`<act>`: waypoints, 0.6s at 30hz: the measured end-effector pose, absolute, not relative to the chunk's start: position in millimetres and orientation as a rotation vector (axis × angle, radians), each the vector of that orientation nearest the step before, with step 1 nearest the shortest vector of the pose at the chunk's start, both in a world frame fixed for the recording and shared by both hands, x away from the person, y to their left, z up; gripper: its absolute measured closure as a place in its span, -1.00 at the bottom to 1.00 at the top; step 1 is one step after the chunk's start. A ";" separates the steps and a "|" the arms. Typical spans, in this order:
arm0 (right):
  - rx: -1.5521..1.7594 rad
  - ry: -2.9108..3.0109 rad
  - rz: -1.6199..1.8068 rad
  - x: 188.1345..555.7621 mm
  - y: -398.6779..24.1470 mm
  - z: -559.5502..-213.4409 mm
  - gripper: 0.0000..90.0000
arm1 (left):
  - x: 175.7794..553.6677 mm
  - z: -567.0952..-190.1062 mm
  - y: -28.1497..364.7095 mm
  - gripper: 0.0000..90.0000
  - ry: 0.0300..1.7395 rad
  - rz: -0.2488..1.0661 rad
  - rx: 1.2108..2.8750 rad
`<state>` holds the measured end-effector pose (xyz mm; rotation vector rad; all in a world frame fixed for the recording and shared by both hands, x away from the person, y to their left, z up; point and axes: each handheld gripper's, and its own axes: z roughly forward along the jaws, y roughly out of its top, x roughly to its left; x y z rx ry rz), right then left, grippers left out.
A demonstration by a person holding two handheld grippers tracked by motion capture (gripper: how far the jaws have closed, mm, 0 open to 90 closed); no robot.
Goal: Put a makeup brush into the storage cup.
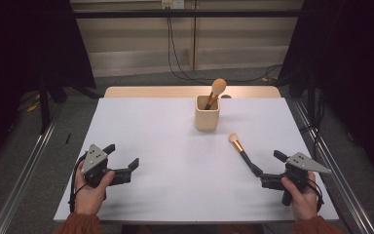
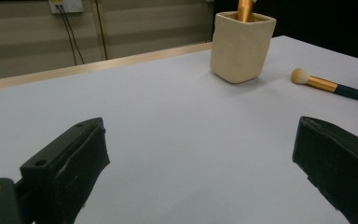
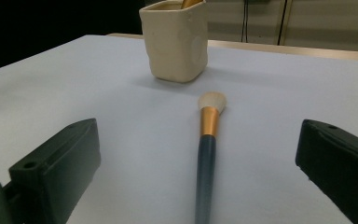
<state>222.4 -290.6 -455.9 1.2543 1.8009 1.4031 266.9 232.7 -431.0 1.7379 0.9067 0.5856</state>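
While we look down from the high view, we see a white counter (image 1: 175,185) with a person's two hands at its near edge, each holding a black two-jaw gripper. At about 7 o'clock on the counter sits the left gripper (image 1: 124,158), its jaws spread wide and holding nothing, pointed toward 2 o'clock. At about 5 o'clock sits the right gripper (image 1: 269,168), its jaws also wide open and empty, pointed toward 10 o'clock. Between those right jaws lies the tail of a makeup brush (image 1: 243,154), flat on the counter; the high view suggests the near jaw is at or just beside the handle's end, though we cannot tell whether it touches. The brush has a dark handle, a gold collar and a pale bristle head, and its head points toward 11 o'clock. In the right gripper view, the brush runs straight up the middle between the two jaws, with bare counter on both sides of it, head farthest away. Beyond the head, at about 12 o'clock on the counter, stands a cream cup (image 1: 207,113), upright, well apart from both grippers. A second brush (image 1: 215,92) stands in the cup, leaning toward 1 o'clock, its round tan head above the rim. In the left gripper view, the cup stands at 1 o'clock and the lying brush at 2 o'clock.
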 end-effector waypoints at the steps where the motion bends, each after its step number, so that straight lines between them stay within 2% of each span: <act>1: 1.254 1.800 1.405 222.8 -290.4 -455.9 -1.00 | 264.3 -431.8 234.2 -0.93 0.907 0.587 1.743; 18: 1.241 1.808 1.416 221.8 -289.8 -454.8 -1.00 | 253.7 -438.8 249.3 -0.94 0.951 0.602 1.731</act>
